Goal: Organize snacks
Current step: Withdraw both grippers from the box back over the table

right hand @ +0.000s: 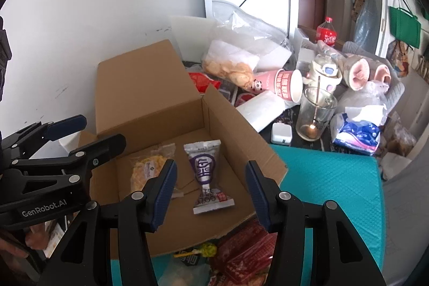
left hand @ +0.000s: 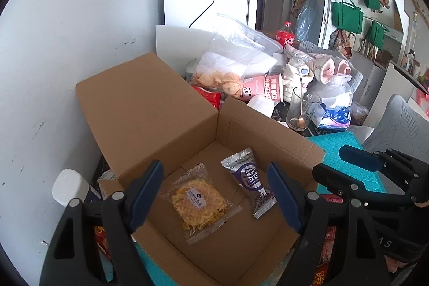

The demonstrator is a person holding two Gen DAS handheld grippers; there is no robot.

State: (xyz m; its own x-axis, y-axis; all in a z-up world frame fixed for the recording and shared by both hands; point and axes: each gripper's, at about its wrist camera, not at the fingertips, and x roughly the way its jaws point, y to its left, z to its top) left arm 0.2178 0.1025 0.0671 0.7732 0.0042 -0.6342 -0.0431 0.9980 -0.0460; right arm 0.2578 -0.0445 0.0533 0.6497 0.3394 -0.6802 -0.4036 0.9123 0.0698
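Where flaps gape: box (left hand: 150,109), two packets (left hand: 198,201)

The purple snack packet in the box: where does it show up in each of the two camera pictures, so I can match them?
Left wrist view: the purple snack packet lies right of centre on the cardboard box floor, right of the yellow waffle packet.
Right wrist view: the purple snack packet lies near the centre, between the two blue fingertips, again right of the yellow waffle packet.
Shared landmark: the drinking glass with a spoon, behind the box.
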